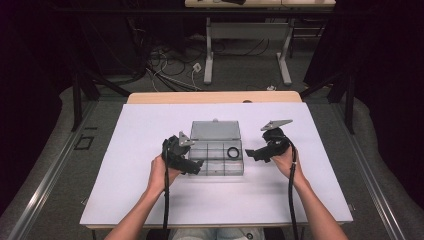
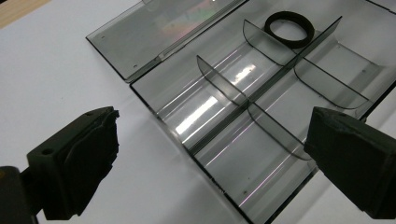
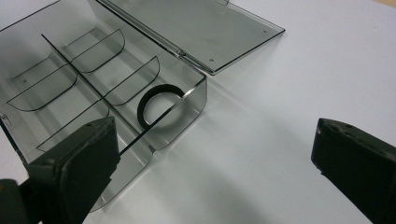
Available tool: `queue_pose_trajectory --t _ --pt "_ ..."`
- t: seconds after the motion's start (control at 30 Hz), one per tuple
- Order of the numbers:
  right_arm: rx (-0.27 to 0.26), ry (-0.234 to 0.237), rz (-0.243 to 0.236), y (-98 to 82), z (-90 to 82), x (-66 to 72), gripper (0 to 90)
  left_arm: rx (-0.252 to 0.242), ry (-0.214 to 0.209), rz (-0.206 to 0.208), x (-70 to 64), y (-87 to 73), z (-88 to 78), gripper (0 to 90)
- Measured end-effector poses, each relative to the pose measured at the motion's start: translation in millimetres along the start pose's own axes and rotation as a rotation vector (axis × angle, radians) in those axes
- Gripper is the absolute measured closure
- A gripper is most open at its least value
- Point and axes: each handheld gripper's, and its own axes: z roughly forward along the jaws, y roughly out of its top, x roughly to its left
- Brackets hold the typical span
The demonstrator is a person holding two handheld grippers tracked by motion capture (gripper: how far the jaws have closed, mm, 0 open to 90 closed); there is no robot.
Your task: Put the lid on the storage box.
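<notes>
Between the two grippers, the clear compartment box (image 1: 217, 156) lay on the white table sheet (image 1: 140, 150) with its lid (image 1: 215, 131) folded flat behind it. A black ring (image 1: 233, 152) sat in the rear compartment nearest the right gripper (image 1: 256, 154); every other compartment visible appeared vacant. The left gripper (image 1: 195, 165) stood at the box's opposite end, its jaws spread wide and holding nothing, one straddling the front corner in the left gripper view. The right gripper's jaws were likewise spread and empty, one beside the box wall, the other over bare sheet. Judged from this layout, the ring placement appeared complete. Closing the lid probably remained, and neither gripper had yet touched it.
</notes>
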Motion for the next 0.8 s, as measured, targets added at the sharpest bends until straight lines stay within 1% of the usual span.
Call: queue_pose_trajectory --t 0.03,0.1,0.17,0.2,0.23,0.27,0.3,0.37,0.4,0.43,0.57,0.63,0.67,0.7,0.73,0.8 --pt "0.000 0.000 0.000 0.1 0.0 0.1 0.7 0.006 -0.010 -0.005 -1.2 1.7 2.3 3.8" --pt "-0.001 -0.001 0.002 -0.1 0.4 -0.2 0.8 0.018 -0.016 0.001 -4.0 5.4 6.3 6.4" --pt "0.001 -0.005 -0.007 -0.2 0.8 -1.4 0.8 0.021 -0.019 0.004 -6.9 8.8 10.6 7.9" --pt "0.003 0.000 -0.010 -0.2 1.1 -2.1 0.9 0.027 -0.022 0.002 -8.0 10.5 12.9 9.6" --pt "-0.004 -0.003 -0.012 -0.5 1.9 -2.6 0.9 0.034 -0.025 0.004 -8.4 12.1 15.0 10.2" --pt "0.012 -0.002 -0.014 -0.2 1.3 -3.0 0.9 0.038 -0.029 0.001 -9.2 13.4 17.8 11.6" --pt "0.005 -0.005 -0.009 -0.5 2.0 -2.8 1.0 0.037 -0.032 -0.004 -10.1 14.7 20.8 13.1" --pt "0.001 -0.008 -0.009 -0.9 2.6 -2.9 1.2 0.060 -0.050 -0.005 -10.7 17.0 25.6 15.2" --pt "0.001 -0.012 -0.008 -1.1 2.3 -2.8 1.4 0.069 -0.049 -0.005 -11.4 17.8 28.5 18.0" --pt "0.001 -0.012 -0.008 -1.1 2.3 -2.8 1.4 0.076 -0.055 -0.005 -11.5 18.3 31.0 18.0" --pt "-0.003 -0.016 -0.007 -1.7 1.5 -3.6 1.7 0.104 -0.067 -0.016 -11.2 19.0 39.3 27.6" --pt "-0.006 -0.028 -0.016 -2.0 1.4 -4.1 2.2 0.116 -0.082 -0.024 -10.3 18.3 42.5 32.8" --pt "-0.014 -0.029 -0.016 -2.3 1.9 -4.5 3.0 0.117 -0.087 -0.032 -10.5 17.8 44.5 35.0" --pt "-0.009 -0.032 -0.014 -2.4 1.7 -4.8 3.9 0.125 -0.089 -0.027 -10.2 17.6 46.1 37.2" --pt "-0.015 -0.033 -0.011 -2.8 2.2 -5.0 4.6 0.130 -0.096 -0.030 -10.2 17.0 47.8 39.5" --pt "-0.012 -0.044 -0.007 -2.9 2.6 -5.0 9.0 0.131 -0.094 -0.032 -10.0 16.6 49.5 42.9"
